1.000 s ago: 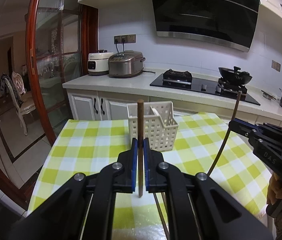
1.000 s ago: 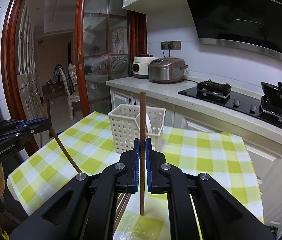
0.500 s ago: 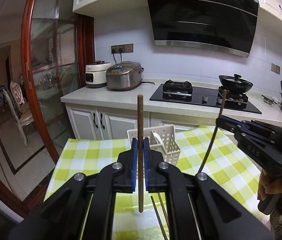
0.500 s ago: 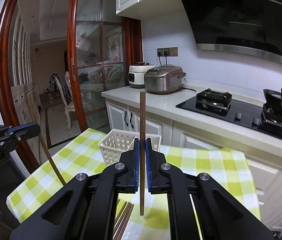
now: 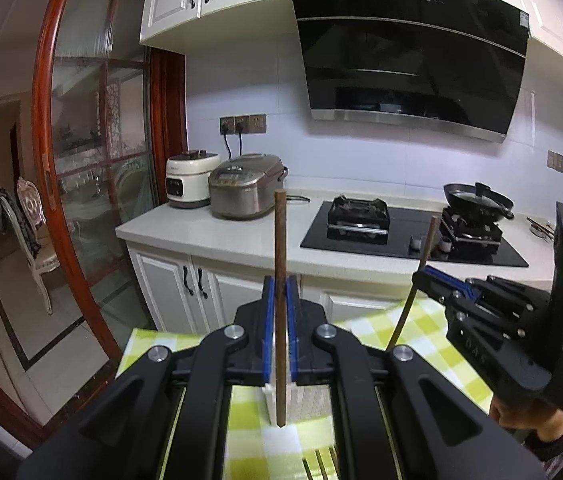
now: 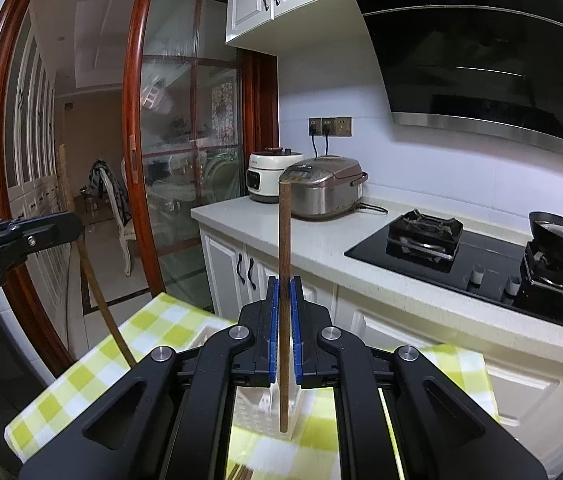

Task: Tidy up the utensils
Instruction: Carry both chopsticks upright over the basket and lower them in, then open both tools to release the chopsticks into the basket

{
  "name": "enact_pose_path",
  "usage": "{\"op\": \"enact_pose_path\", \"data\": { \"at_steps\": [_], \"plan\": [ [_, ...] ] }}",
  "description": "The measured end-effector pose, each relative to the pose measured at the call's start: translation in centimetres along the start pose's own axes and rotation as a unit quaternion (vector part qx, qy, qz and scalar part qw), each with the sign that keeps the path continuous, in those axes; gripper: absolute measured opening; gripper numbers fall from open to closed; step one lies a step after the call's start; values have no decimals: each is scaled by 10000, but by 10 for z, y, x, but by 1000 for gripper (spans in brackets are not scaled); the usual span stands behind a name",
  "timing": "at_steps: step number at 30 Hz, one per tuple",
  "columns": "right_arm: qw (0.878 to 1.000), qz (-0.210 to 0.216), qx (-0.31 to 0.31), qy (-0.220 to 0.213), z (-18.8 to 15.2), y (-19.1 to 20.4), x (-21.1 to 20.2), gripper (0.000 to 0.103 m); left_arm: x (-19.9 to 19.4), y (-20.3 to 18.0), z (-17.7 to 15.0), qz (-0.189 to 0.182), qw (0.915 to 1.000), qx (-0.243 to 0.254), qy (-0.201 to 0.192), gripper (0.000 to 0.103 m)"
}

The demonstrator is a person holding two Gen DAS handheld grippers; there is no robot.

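My left gripper (image 5: 280, 292) is shut on a brown chopstick (image 5: 280, 248) held upright, high above the table. My right gripper (image 6: 284, 300) is shut on another brown chopstick (image 6: 284, 240), also upright. Each gripper shows in the other's view: the right one (image 5: 427, 278) at the right, the left one (image 6: 71, 224) at the left, each with its chopstick slanting down. The white perforated basket (image 5: 305, 400) stands below on the checked cloth, mostly hidden behind the jaws; it also shows in the right wrist view (image 6: 257, 404). More chopsticks (image 5: 321, 464) lie on the cloth near the bottom edge.
The table has a green and white checked cloth (image 5: 421, 344). Behind it runs a kitchen counter (image 5: 217, 236) with two rice cookers (image 5: 245, 190), a gas hob (image 5: 361, 220) and a wok (image 5: 477, 200). A sliding glass door (image 5: 93, 160) is on the left.
Both grippers have risen with their chopsticks; the basket and table have dropped low in both views, now largely hidden behind the jaws.
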State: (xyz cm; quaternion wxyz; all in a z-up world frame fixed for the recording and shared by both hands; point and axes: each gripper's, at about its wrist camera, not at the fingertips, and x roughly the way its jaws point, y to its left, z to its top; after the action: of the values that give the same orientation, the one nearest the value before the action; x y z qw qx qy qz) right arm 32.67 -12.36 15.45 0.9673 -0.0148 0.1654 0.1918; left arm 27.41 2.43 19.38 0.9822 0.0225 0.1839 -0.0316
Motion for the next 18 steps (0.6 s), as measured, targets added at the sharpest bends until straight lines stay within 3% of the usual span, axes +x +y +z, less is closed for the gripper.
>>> {"op": "enact_pose_path", "data": {
  "at_steps": [11, 18],
  "plan": [
    [9996, 262, -27, 95, 9, 6, 39, 7, 55, 3, 22, -52, 9996, -247, -133, 6],
    [9979, 467, -6, 449, -11, 11, 69, 7, 94, 9, 1, -91, 9992, -312, 237, 6]
  ]
}}
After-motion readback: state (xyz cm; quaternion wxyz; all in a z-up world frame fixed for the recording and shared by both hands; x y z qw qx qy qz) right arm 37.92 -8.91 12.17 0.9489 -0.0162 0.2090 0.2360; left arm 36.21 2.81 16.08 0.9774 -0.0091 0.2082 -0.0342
